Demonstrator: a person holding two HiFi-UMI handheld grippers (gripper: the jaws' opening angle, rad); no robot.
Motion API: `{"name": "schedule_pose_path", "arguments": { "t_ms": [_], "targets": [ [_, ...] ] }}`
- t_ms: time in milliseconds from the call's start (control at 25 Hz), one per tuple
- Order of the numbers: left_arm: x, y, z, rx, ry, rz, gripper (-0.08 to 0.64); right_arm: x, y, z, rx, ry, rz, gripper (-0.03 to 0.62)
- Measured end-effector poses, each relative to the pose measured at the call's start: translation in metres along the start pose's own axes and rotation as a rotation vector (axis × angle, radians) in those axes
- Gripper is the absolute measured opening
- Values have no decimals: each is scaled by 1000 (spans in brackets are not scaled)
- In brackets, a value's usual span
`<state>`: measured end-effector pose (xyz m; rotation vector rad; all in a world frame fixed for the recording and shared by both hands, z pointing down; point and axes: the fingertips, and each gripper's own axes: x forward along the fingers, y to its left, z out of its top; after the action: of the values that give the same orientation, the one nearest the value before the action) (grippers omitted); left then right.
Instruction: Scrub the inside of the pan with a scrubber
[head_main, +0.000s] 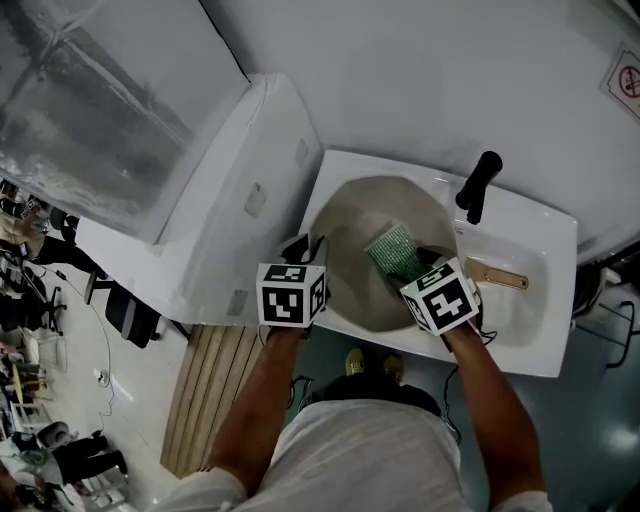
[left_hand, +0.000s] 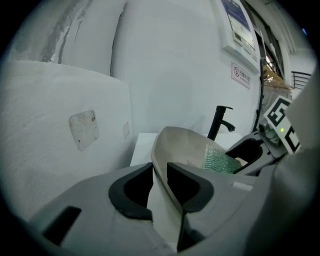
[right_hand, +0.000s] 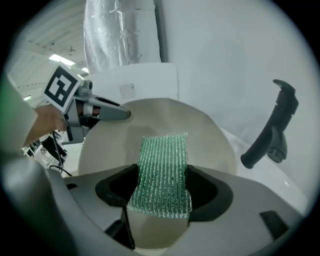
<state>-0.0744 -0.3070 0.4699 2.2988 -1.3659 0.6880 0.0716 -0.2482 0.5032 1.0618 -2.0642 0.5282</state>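
Note:
A beige pan (head_main: 360, 235) stands tilted in the white sink (head_main: 535, 335); a wooden handle (head_main: 497, 277) sticks out to its right. My left gripper (head_main: 303, 248) is shut on the pan's near-left rim (left_hand: 159, 170), which runs between its two dark pads. My right gripper (head_main: 412, 265) reaches into the pan, shut on a green mesh scrubber (head_main: 393, 250). The scrubber (right_hand: 163, 170) hangs flat between the right pads against the pan's inner wall (right_hand: 125, 145). The left gripper view shows the scrubber (left_hand: 219, 161) and right gripper (left_hand: 245, 151) inside the pan.
A black faucet (head_main: 478, 185) rises at the sink's back edge, close to the right of the pan (right_hand: 275, 127). A white slanted cabinet (head_main: 215, 215) adjoins the sink on the left. A white wall stands behind. Wooden slats (head_main: 205, 385) lie on the floor below.

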Motion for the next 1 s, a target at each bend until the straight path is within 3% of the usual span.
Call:
{"name": "schedule_pose_path", "arguments": {
  "t_ms": [560, 1000],
  "targets": [
    [-11, -18, 19, 13, -69, -26, 115, -29, 1, 17, 86, -222, 25, 304],
    [-17, -31, 31, 36, -117, -53, 129, -44, -1, 29, 122, -296, 38, 304]
  ]
}}
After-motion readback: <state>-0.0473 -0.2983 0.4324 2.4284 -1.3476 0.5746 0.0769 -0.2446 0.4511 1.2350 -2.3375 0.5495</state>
